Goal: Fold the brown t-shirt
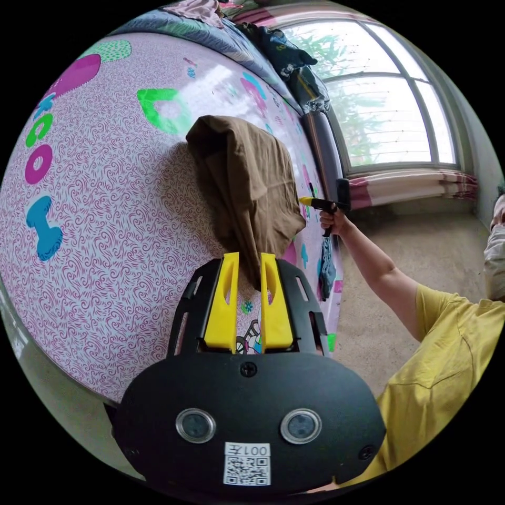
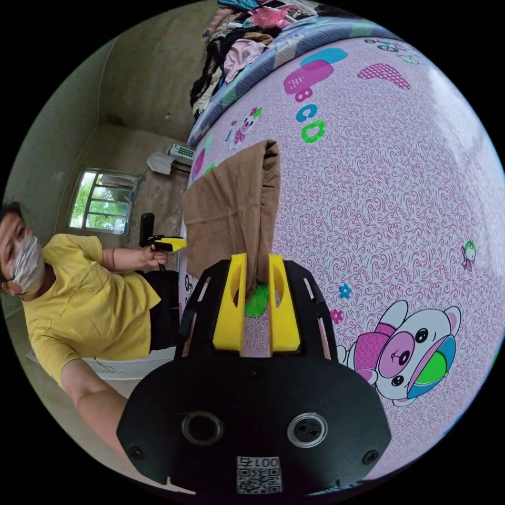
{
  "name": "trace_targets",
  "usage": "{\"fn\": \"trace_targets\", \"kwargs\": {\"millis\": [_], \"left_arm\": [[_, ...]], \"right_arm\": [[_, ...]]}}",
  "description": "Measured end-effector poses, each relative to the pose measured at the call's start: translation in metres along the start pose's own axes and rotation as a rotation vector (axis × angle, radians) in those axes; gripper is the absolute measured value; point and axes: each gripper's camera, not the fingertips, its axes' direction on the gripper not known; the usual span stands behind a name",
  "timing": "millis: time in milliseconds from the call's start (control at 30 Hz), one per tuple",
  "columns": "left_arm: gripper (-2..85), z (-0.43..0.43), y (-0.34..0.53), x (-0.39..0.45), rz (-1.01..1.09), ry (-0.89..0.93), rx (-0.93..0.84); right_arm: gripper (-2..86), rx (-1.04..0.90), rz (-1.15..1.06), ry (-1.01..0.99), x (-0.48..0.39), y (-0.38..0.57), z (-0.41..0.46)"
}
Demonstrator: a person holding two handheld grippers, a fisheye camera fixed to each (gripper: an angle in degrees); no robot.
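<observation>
Brown t-shirt (image 1: pixel 247 194) pinched by both grippers.

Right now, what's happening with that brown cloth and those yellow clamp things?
A person in a yellow top holds a grasping tool in each hand and is folding a brown t-shirt over a bed with a pink patterned sheet. The left tool and the right tool each pinch an edge of the shirt, which is bunched and lifted between them, not yet laid flat.

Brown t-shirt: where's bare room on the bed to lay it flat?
The patterned sheet lies bare between the brown t-shirt and the bear print. Crowded: the clothes pile along the far edge.
</observation>
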Motion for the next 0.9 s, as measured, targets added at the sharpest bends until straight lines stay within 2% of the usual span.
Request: {"fn": "trace_targets", "kwargs": {"millis": [400,900], "left_arm": [[7.7,0.001,-0.014,-0.017,-0.12,0.078,0.01],[3.8,0.01,-0.018,-0.013,-0.116,0.13,0.027]], "right_arm": [[10.1,-0.061,0.05,-0.105,0.021,0.001,-0.013],[9.0,-0.072,0.055,-0.277,0.037,0.013,-0.026]]}}
